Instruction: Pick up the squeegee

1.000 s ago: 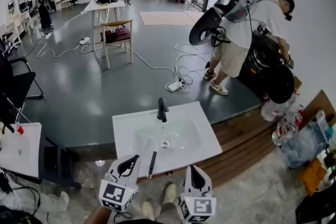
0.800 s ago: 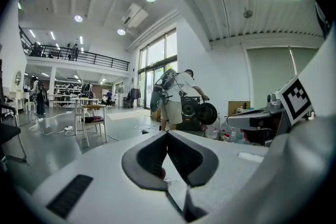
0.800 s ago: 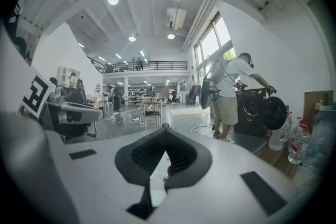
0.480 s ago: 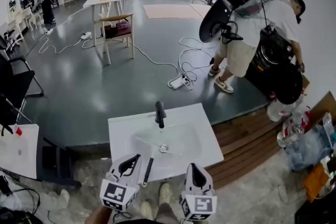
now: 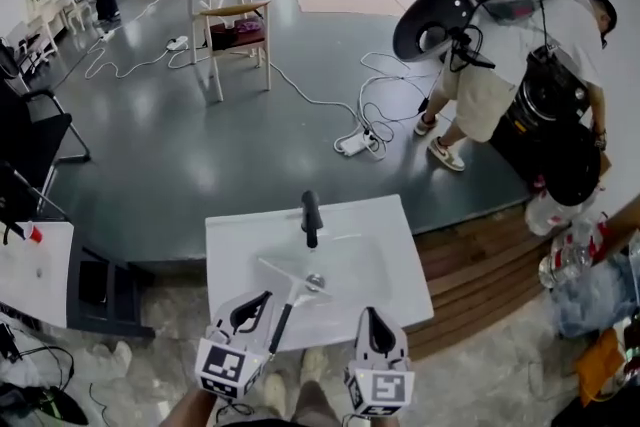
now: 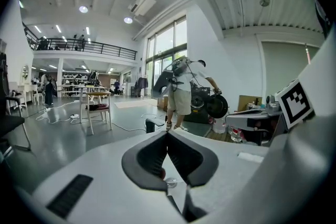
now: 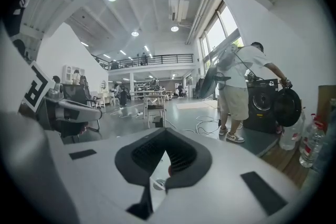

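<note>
The squeegee [image 5: 285, 315], a black handle with a pale blade, lies in the sink [image 5: 395, 260]. At its near edge, the left gripper [image 5: 263, 299] and right gripper [image 5: 371, 314] have their jaws together.

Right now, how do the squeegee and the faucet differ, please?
The faucet stands upright at the back of the white sink; the squeegee lies flat in it, handle toward the front rim. The faucet is all black; the squeegee has a black handle and a pale blade. Both sit on that sink.
</note>
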Tool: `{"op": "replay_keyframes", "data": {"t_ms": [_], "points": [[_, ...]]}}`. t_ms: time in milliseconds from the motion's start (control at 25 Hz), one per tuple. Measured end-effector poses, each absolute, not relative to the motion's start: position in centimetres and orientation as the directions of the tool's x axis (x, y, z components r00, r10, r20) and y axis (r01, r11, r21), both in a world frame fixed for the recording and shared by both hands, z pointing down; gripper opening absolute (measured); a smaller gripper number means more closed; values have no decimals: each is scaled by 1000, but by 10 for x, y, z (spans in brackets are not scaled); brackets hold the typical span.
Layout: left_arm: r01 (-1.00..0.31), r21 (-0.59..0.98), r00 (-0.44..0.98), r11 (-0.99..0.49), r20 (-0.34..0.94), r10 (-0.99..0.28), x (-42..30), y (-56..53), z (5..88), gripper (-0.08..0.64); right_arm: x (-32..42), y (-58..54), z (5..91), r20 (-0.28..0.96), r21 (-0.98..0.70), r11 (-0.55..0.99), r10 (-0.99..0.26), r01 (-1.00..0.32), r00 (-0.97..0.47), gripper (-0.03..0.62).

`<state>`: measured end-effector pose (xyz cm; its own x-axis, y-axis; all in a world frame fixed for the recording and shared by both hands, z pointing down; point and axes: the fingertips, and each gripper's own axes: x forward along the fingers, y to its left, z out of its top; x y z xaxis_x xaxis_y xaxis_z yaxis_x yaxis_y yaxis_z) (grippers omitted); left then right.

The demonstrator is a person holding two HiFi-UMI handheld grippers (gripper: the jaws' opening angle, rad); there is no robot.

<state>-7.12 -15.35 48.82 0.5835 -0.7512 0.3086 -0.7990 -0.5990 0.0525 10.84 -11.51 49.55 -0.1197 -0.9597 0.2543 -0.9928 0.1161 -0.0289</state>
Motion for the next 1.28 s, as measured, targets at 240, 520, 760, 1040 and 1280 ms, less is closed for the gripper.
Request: {"op": "replay_keyframes", "data": {"t_ms": [240,520,760,1040,1280], "points": [[-814,72,560,-576,354,-749,-72,-170,512,2,104,-139,515,295,-23,142,-945,-990,-143,-2],[-820,96,546,-564,425,-722,-66,-184,552,2,103,-159,549,347,-44,158,-923,-986,-163,-2],[-813,107,546,-572,480,-686,-56,-193,591,2,103,-168,594,398,-75,182,-896,-981,-196,-3],[-823,137,529,-551,538,-656,-47,-202,628,2,111,-179,630,450,-110,178,-868,-978,-209,-3],[-812,144,522,-565,611,-595,-38,-210,667,2,117,-188,652,481,-134,174,-849,-976,-217,-3]]}}
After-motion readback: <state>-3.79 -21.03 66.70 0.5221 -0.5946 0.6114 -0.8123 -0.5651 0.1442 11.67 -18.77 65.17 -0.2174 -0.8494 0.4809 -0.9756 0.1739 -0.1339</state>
